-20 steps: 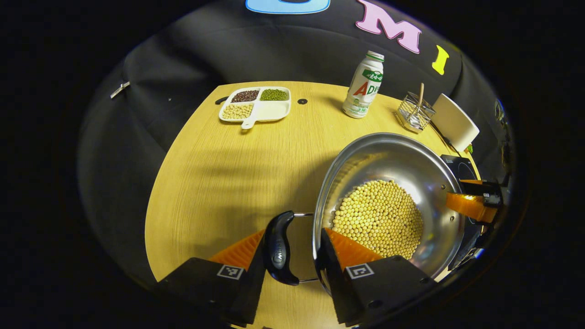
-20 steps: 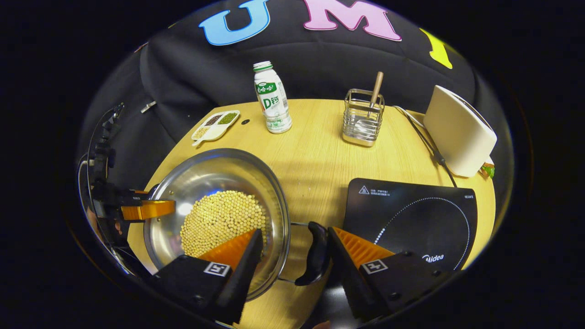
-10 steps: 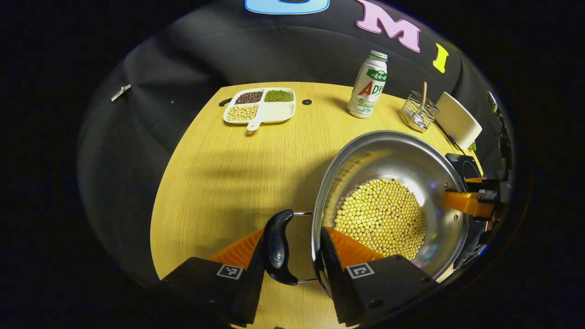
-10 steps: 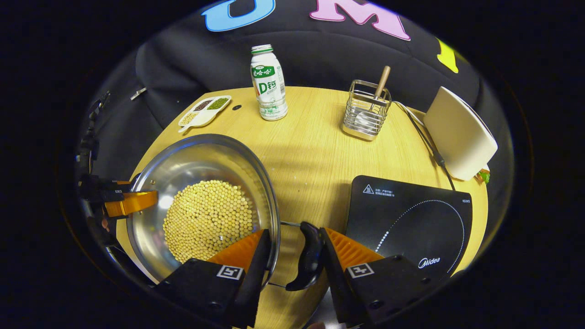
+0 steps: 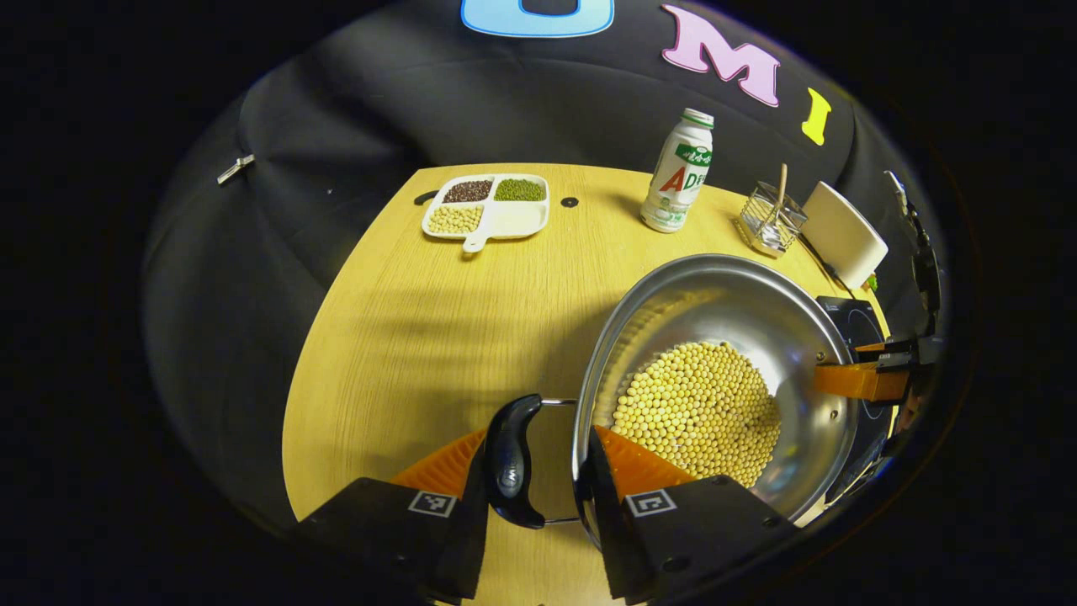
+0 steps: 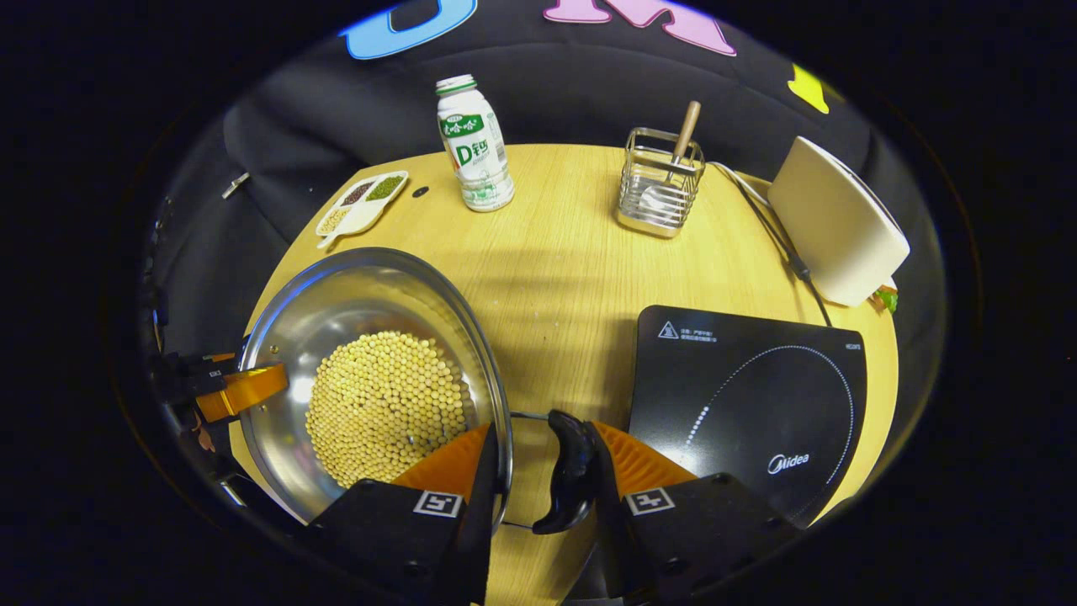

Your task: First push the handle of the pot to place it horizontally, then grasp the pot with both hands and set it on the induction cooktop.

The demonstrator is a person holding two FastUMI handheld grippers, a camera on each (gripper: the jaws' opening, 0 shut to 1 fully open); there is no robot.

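I judge the two-handed carry in hand: my left gripper (image 5: 538, 467) and right gripper (image 6: 543, 467) each clamp a handle-and-rim of the bean-filled pot (image 6: 370, 379), beside the induction cooktop (image 6: 749, 404); next, travel level, then lower.

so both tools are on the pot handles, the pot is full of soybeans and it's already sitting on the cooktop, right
Not quite: the pot is not on the cooktop yet. In the right gripper view it is to the left of the cooktop, over the table, and the cooktop's surface is bare. The rest holds: each tool is at a handle, and soybeans are in the pot.
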